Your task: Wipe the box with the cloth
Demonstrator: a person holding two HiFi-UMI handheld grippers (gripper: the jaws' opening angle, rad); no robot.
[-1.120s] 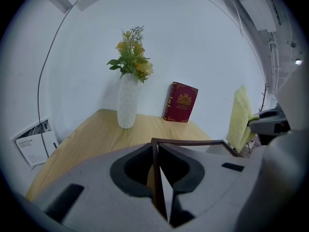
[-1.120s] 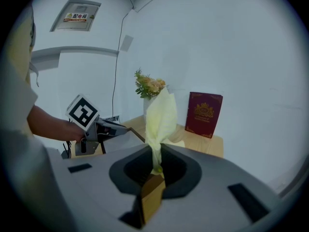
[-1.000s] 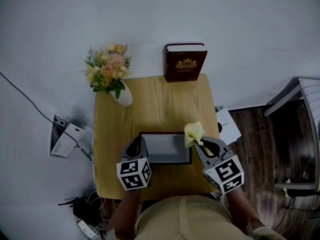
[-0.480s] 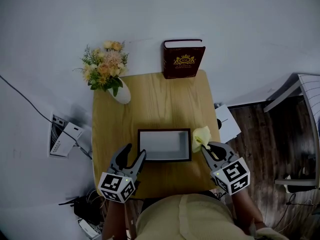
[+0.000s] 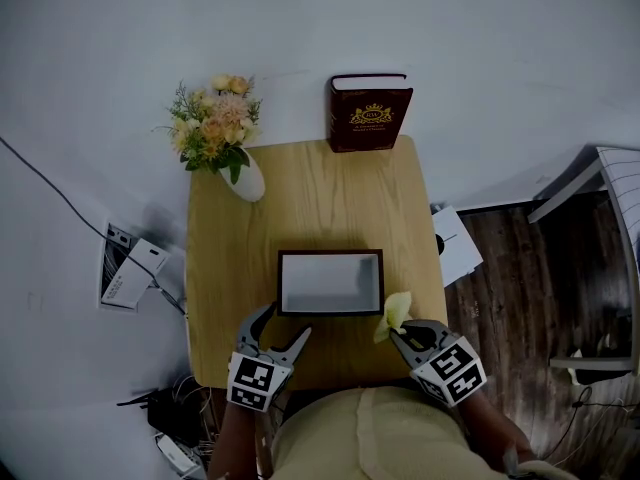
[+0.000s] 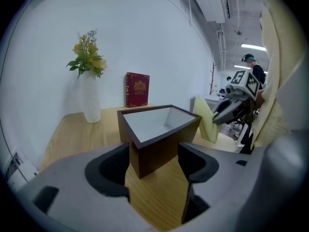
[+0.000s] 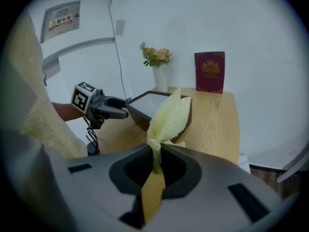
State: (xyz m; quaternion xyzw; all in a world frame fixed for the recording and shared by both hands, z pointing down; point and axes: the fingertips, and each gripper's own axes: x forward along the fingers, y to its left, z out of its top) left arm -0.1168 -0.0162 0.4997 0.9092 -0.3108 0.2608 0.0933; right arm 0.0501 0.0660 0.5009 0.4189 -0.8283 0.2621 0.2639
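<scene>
Seen from above, a person's torso cuts off the near edge of a small wooden table point(image 5: 310, 198). Both forearms are mostly hidden beneath the two handheld grippers. At the right frame edge, grey furniture is cropped and hard to identify. A white sheet point(image 5: 458, 250) on the floor disappears partly under the table's right side.

One dark brown box point(image 5: 281, 283) sits open-topped at the middle of the table, nearer the person. Only its pale lining shows inside. One white vase point(image 5: 248, 182) at the far left corner holds a bunch of yellow and peach flowers point(image 5: 212, 128). One dark red book point(image 5: 369, 114) stands upright at the far edge, against the wall.

The left gripper point(image 5: 285, 322) points at the box's near left corner. Its fingers point(image 6: 108, 170) have just been opening and stand spread wide, released. From the left gripper view, the box corner lines up with the gap between them, but neither pad presses on it.

The right gripper point(image 5: 401, 330) hovers just beside the box's near right corner. Its fingers point(image 7: 186, 170) are clenched on one pale yellow cloth point(image 7: 168, 117), whose bunched end sticks up from the pinch. The cloth's lower part is hidden between the pads. Whether the cloth touches the box is unclear.
</scene>
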